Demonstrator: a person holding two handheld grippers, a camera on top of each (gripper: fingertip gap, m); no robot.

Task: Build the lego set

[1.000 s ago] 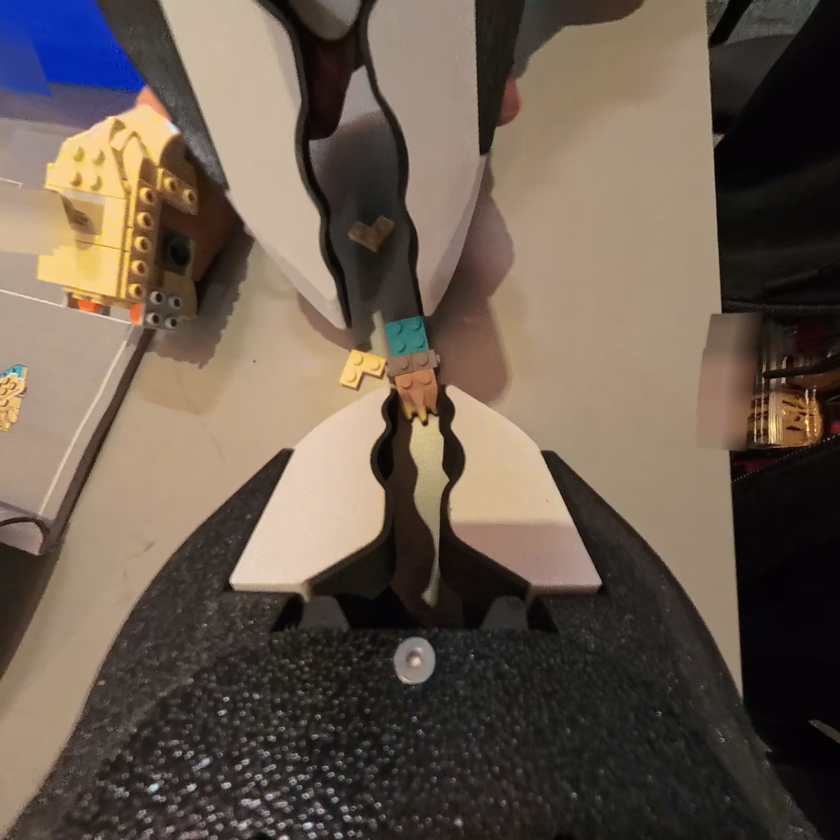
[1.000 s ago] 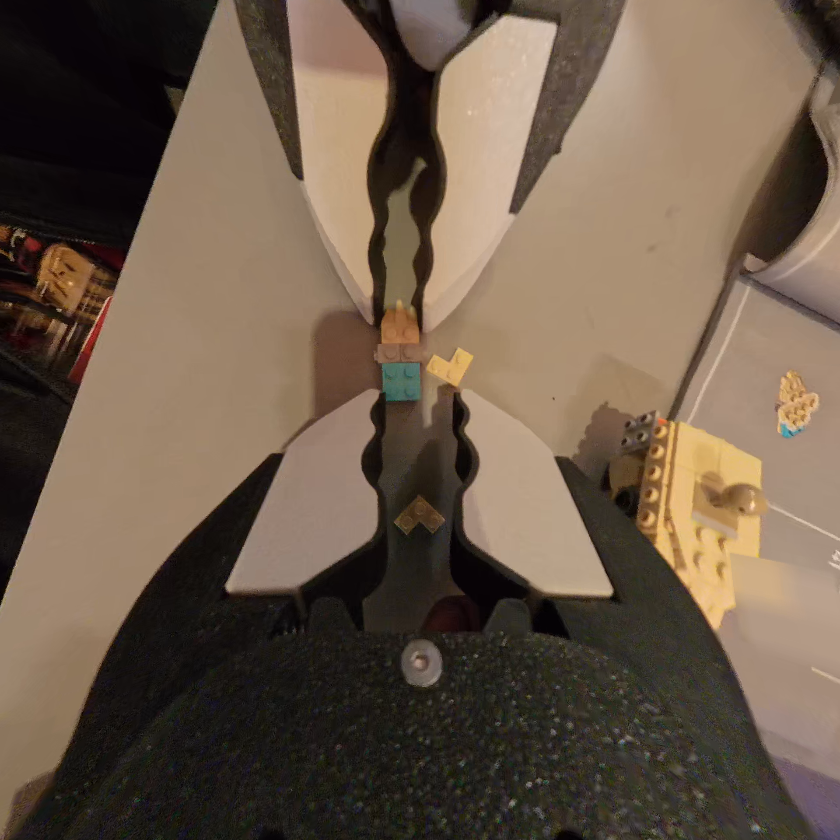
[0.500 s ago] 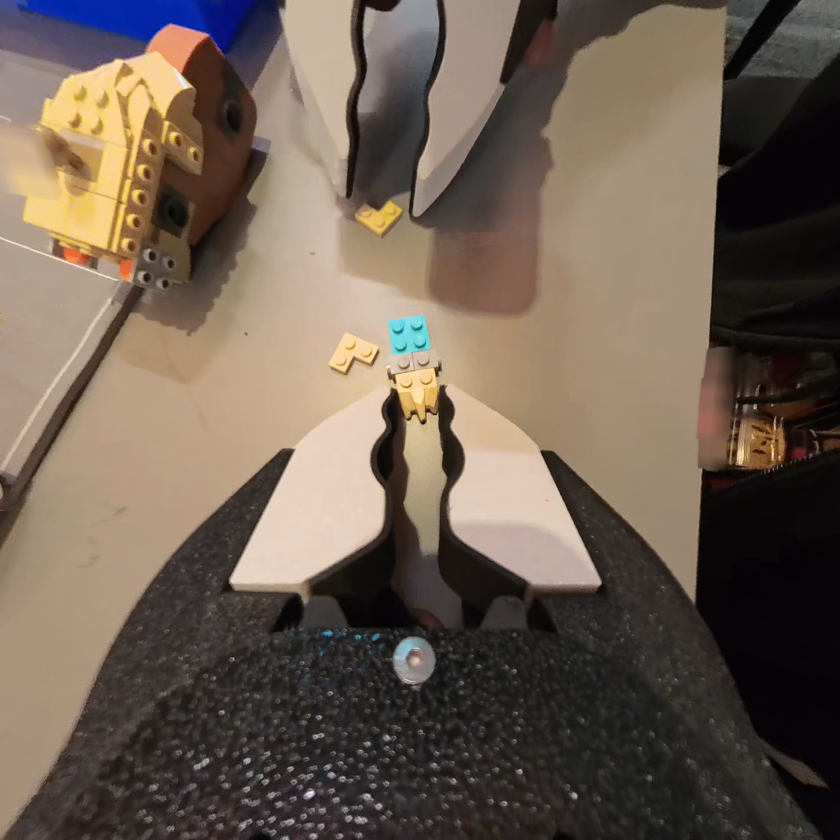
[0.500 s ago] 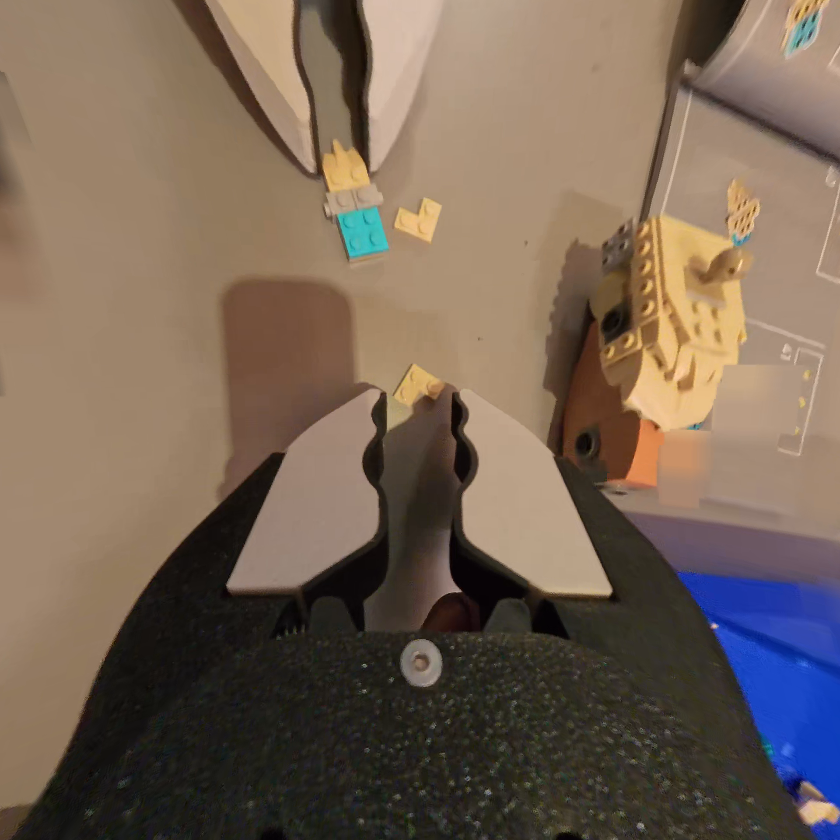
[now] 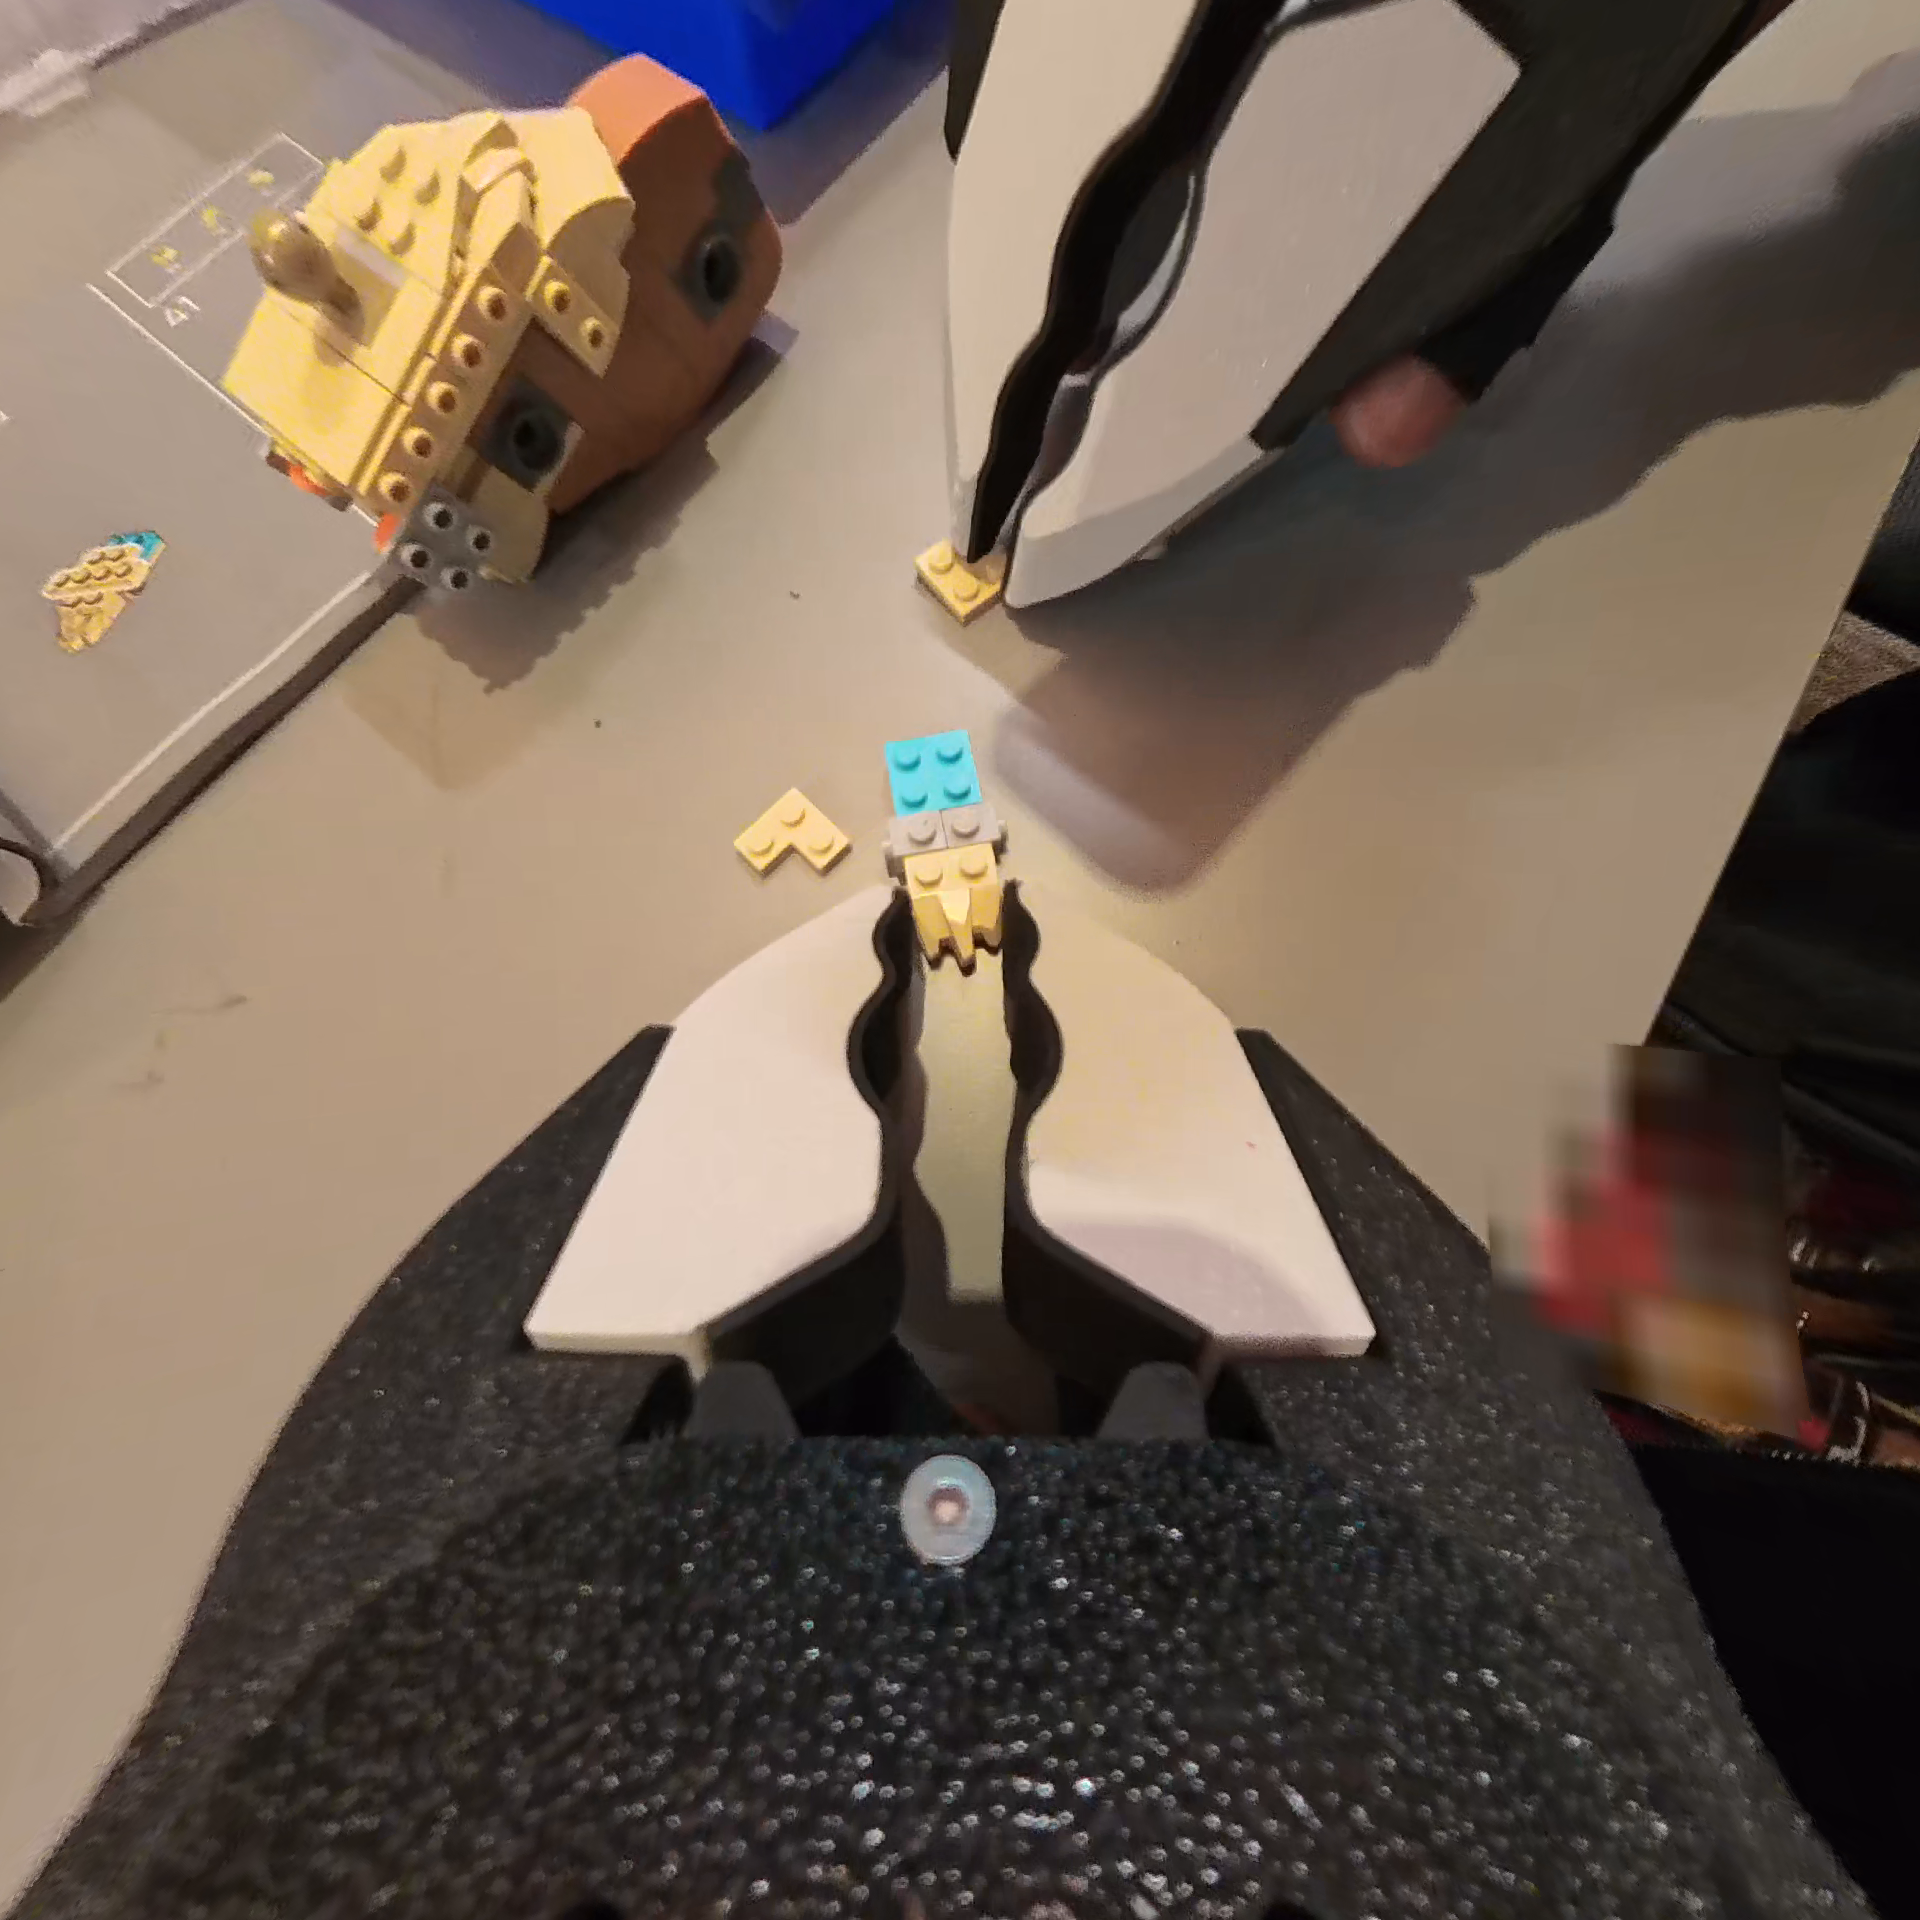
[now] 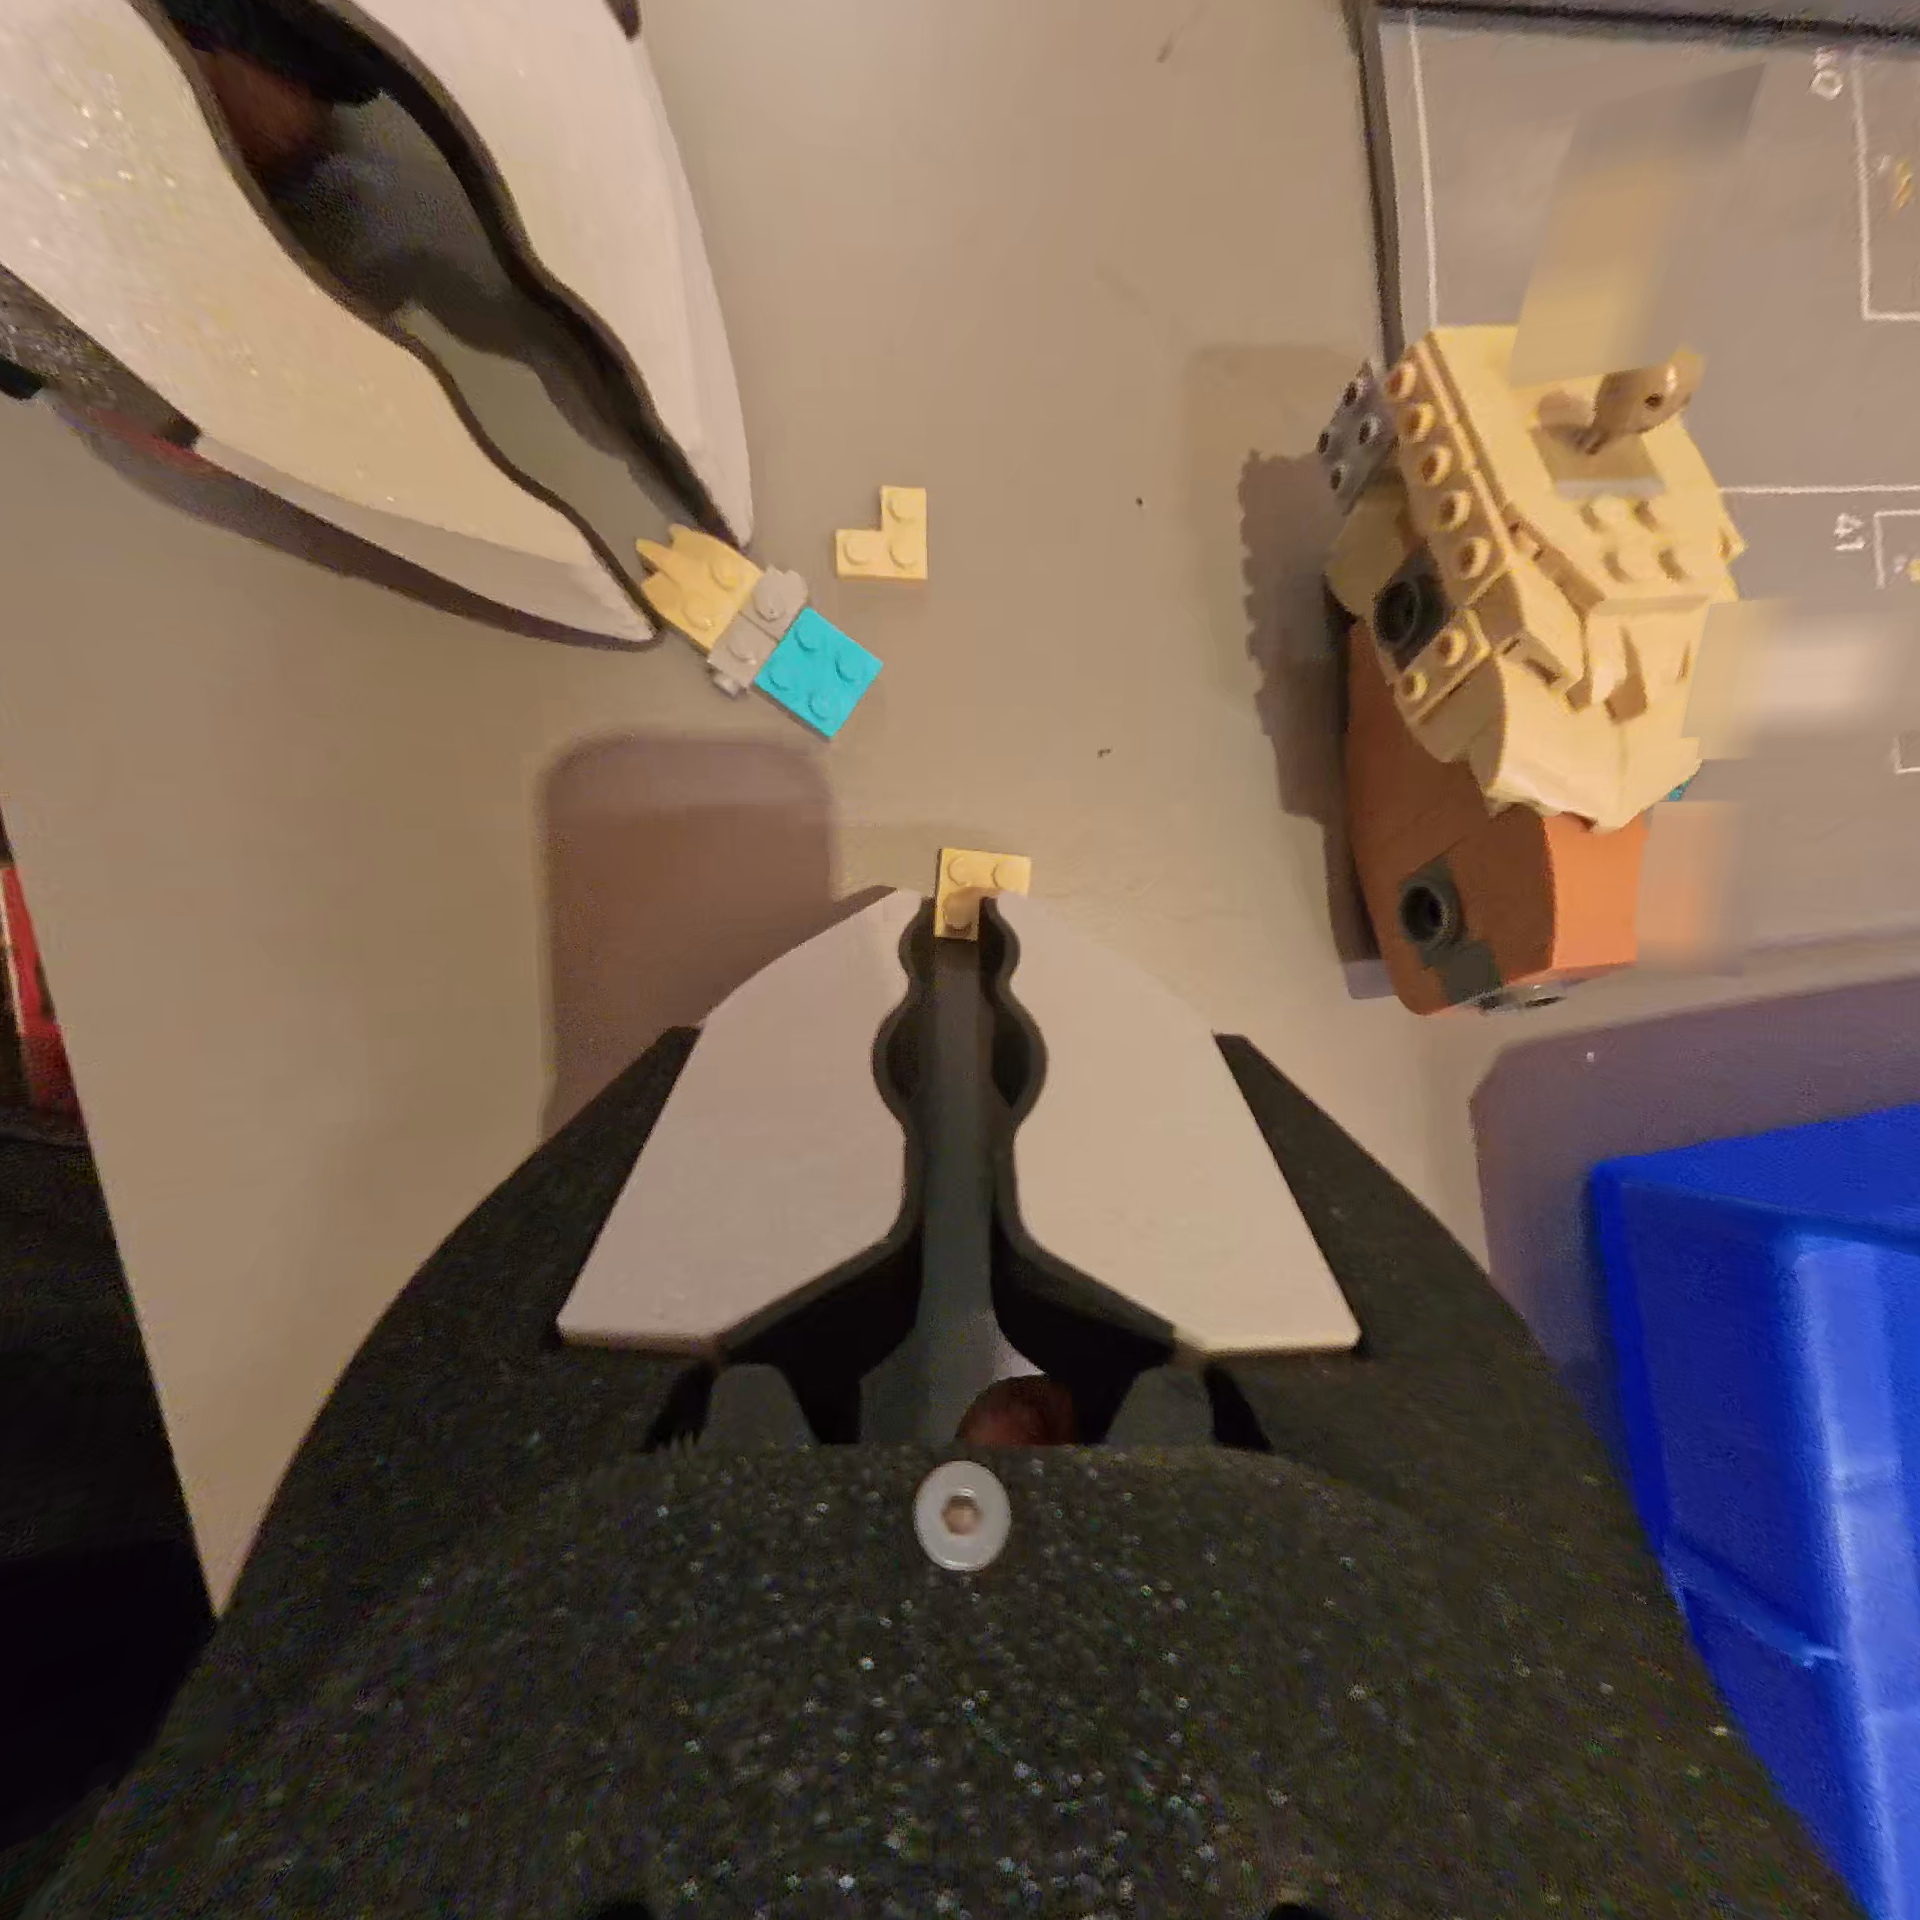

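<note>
My left gripper is shut on the tan clawed end of a small assembly of tan, grey and teal plates that lies low on the table. The assembly also shows in the right wrist view, at the left gripper's tips. My right gripper is shut on one leg of a tan corner plate at table level. It stands beyond the assembly in the left wrist view. A second tan corner plate lies loose just left of the assembly.
A tan and brown model stands on the edge of a grey instruction booklet at the left. The model is right of my right gripper. A blue bin sits beside it. The table edge runs along the right. My right fingertips sit around 7 centimeters from my left ones.
My right gripper has drawn back from the assembly to the far corner plate and closed on it. My left gripper has kept hold of the assembly in place.
</note>
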